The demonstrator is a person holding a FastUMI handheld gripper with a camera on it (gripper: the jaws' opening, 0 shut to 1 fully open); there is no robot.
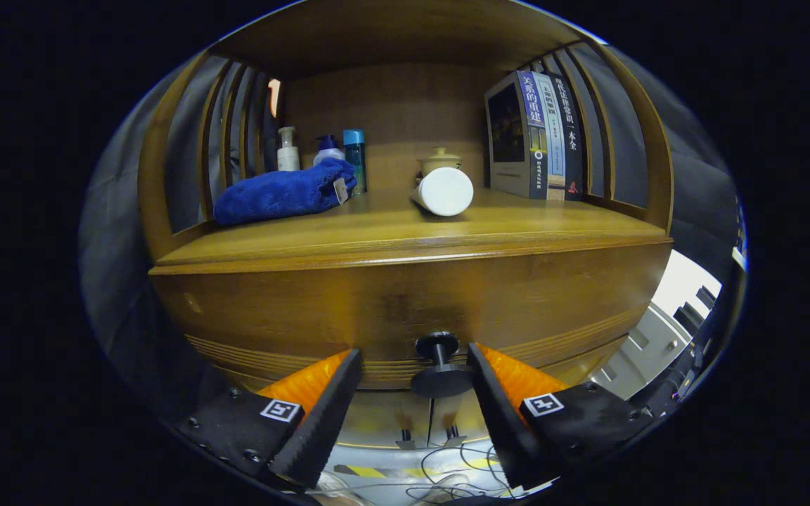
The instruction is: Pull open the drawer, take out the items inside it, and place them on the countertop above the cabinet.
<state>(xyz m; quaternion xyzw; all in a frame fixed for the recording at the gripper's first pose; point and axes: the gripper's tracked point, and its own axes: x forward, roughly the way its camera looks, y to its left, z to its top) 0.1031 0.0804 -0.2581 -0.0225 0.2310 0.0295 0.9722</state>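
The wooden drawer front (405, 302) of the cabinet stands close ahead and looks shut. Its black round knob (440, 369) sticks out toward me. My gripper (413, 353) is open, with the knob between the fingers: the right finger is at the knob's rim and the left finger stands well apart from it. The drawer's inside is hidden. Above the drawer runs the wooden countertop (391, 235).
On the countertop lie a folded blue towel (282, 193) and a white jar (445, 191) on its side. Behind them are three bottles (328, 151), a small lidded pot (439, 160) and upright books (538, 137). Slatted side walls close the shelf. Cables (447, 467) lie on the floor below.
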